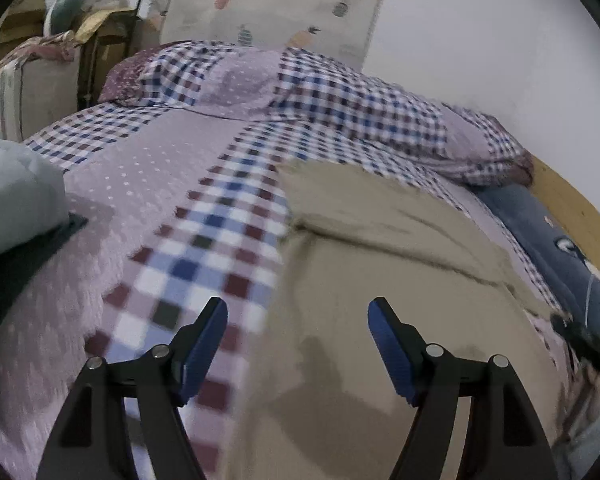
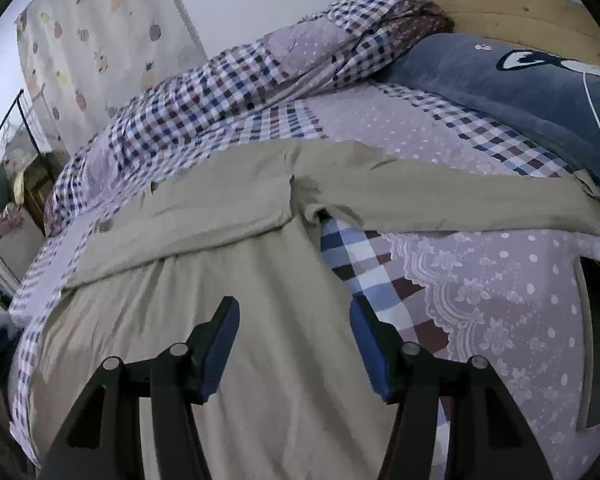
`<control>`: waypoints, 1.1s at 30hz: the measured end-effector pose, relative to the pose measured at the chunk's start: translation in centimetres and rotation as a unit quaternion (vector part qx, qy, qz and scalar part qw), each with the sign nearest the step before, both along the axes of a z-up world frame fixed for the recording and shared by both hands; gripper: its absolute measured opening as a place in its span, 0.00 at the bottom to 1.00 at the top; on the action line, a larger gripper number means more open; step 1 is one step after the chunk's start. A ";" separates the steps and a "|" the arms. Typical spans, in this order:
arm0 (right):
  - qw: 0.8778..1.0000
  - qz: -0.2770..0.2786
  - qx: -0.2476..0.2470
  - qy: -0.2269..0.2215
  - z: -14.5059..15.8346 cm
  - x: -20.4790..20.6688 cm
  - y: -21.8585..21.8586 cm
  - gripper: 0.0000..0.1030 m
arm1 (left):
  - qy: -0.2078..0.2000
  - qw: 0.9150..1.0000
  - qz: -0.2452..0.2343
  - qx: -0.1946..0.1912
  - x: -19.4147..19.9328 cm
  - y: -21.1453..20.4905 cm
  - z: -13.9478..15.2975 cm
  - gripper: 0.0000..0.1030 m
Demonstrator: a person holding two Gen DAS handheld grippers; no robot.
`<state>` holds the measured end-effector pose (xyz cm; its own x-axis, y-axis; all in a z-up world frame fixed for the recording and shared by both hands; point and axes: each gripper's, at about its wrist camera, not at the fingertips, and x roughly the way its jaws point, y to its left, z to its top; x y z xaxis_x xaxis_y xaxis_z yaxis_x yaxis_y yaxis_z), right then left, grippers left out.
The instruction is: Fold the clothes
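Note:
A beige garment (image 1: 380, 280) lies spread on the bed (image 1: 148, 176). In the right wrist view the beige garment (image 2: 228, 312) has one sleeve folded across its top and the other sleeve (image 2: 460, 196) stretched out to the right. My left gripper (image 1: 298, 312) hovers open above the garment's left edge, with nothing between its blue pads (image 1: 206, 348). My right gripper (image 2: 294, 316) hangs open over the garment's right side, near its edge, and holds nothing.
A rumpled checked quilt (image 2: 228, 92) lies along the far side of the bed by the wall. A dark blue pillow (image 2: 520, 88) rests against the wooden headboard (image 2: 520, 16). A folded pale grey item (image 1: 16, 204) sits at the left. Boxes and clutter (image 1: 40, 60) stand beyond the bed.

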<state>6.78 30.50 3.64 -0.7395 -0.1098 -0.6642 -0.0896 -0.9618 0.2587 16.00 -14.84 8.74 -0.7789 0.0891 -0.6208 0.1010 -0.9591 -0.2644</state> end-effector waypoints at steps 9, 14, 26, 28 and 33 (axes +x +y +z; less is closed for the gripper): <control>0.996 -0.048 -0.068 0.034 1.2 0.4 5.0 0.60 | 0.015 0.995 -0.101 -0.011 1.6 14.1 3.9 0.75; 0.987 -0.117 -0.086 0.064 2.5 1.8 10.8 0.63 | 0.030 0.983 -0.181 -0.018 -0.1 24.2 5.5 0.76; 0.920 -0.341 -0.113 0.157 6.7 12.9 26.8 0.64 | 0.028 0.927 -0.373 0.005 -4.8 50.3 5.4 0.77; 0.908 -0.365 -0.126 0.160 6.6 14.7 28.8 0.65 | 0.019 0.919 -0.395 0.012 -5.4 54.4 4.9 0.77; 0.900 -0.387 -0.145 0.141 5.9 16.1 31.3 0.65 | -0.009 0.901 -0.434 -0.001 -6.8 63.1 3.2 0.77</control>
<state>22.89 61.82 9.59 -0.8041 0.3710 -0.4645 -0.5942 -0.5283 0.6066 9.16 48.27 11.94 -0.4060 0.6580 -0.6341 -0.6828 -0.6797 -0.2681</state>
